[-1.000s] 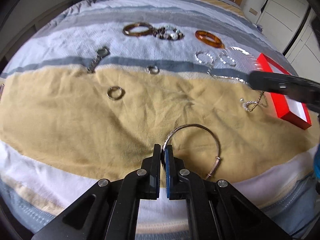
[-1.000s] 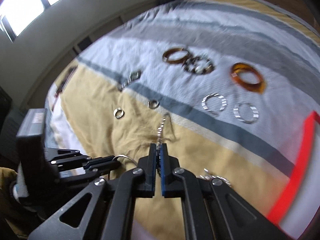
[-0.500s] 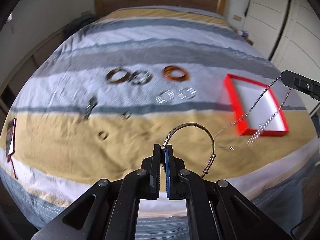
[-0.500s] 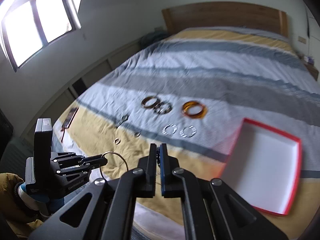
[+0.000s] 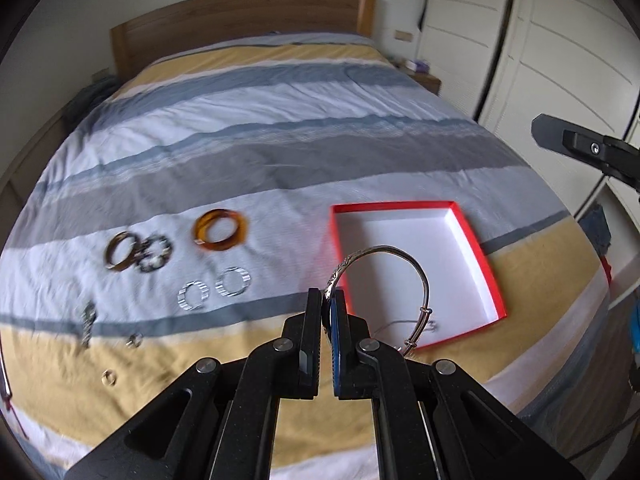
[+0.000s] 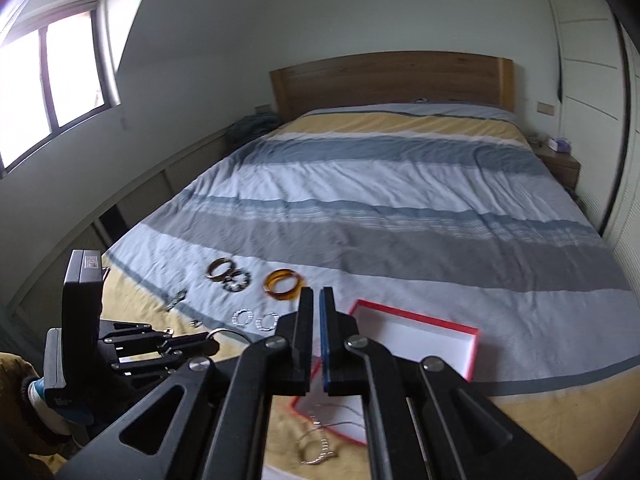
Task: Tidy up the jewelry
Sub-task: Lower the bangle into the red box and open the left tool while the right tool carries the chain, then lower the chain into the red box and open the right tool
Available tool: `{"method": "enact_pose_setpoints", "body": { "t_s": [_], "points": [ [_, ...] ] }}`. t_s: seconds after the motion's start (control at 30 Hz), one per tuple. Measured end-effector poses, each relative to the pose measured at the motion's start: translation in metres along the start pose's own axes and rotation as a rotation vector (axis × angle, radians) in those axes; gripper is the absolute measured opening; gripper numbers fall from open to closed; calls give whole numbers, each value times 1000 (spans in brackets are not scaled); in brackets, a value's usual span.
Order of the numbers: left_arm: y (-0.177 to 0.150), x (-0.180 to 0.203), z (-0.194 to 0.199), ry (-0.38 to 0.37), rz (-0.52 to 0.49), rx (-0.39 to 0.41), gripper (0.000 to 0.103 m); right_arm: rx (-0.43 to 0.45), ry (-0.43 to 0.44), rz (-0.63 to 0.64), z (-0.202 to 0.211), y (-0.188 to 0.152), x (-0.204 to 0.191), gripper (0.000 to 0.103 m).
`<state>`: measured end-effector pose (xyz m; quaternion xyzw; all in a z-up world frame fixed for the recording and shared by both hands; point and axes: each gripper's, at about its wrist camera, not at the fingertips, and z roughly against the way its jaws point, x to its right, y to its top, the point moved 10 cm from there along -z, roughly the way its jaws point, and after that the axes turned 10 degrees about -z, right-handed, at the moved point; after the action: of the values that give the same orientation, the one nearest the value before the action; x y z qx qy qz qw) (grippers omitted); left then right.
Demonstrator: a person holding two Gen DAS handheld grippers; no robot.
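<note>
My left gripper (image 5: 329,298) is shut on a silver bangle (image 5: 404,258) and holds it in the air above the near left corner of the red-rimmed white box (image 5: 486,264). My right gripper (image 6: 316,300) is high above the bed, its jaws slightly apart with nothing between them. A silver chain necklace (image 6: 320,442) lies below it, draped over the near edge of the box (image 6: 474,354), partly on the bedspread. The left gripper (image 6: 192,346) shows at left in the right wrist view. The right gripper's tip (image 5: 560,138) shows at far right in the left wrist view.
On the striped bedspread (image 5: 260,160) lie an amber bangle (image 5: 220,231), a brown bangle (image 5: 120,254), a beaded bracelet (image 5: 155,254), two sparkly silver rings (image 5: 214,290), a metal clip (image 5: 88,320) and two small rings (image 5: 120,356). Wardrobe doors (image 5: 540,40) stand at right.
Both grippers rose and drew back from the bed. The right gripper let go of the chain necklace, which now lies over the box's near edge. The left gripper carried the bangle toward the box.
</note>
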<state>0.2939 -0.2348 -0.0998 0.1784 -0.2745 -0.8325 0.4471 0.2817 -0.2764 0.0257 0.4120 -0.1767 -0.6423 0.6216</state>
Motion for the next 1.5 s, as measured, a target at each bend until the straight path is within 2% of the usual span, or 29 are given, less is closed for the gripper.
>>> {"method": "enact_pose_setpoints", "body": {
  "t_s": [0.17, 0.47, 0.8, 0.93, 1.03, 1.1, 1.17, 1.3, 1.5],
  "points": [
    [1, 22, -47, -19, -34, -62, 4, -49, -9, -74, -23, -28, 43, 3],
    [-16, 49, -124, -35, -66, -182, 5, -140, -40, -176, -58, -90, 104, 3],
    [-27, 56, -179, -9, -91, -268, 4, -179, -46, -232, -72, -116, 133, 5],
    [-22, 56, -182, -26, -83, -253, 6, -183, -17, -252, -69, -126, 130, 5],
    [-19, 56, -181, -78, -48, -246, 12, -190, 15, -259, -64, -133, 121, 5],
    [-17, 56, -175, -85, -48, -228, 28, -201, 34, -256, -61, -139, 112, 6],
    [-15, 56, -167, -98, -46, -209, 31, -211, 57, -251, -58, -145, 102, 9],
    [-15, 50, -144, -106, -31, -169, 36, -236, 106, -231, -53, -161, 77, 32],
    [-30, 28, -100, -107, 14, -117, 37, -319, 162, -217, -60, -194, 44, 34]
  ]
}}
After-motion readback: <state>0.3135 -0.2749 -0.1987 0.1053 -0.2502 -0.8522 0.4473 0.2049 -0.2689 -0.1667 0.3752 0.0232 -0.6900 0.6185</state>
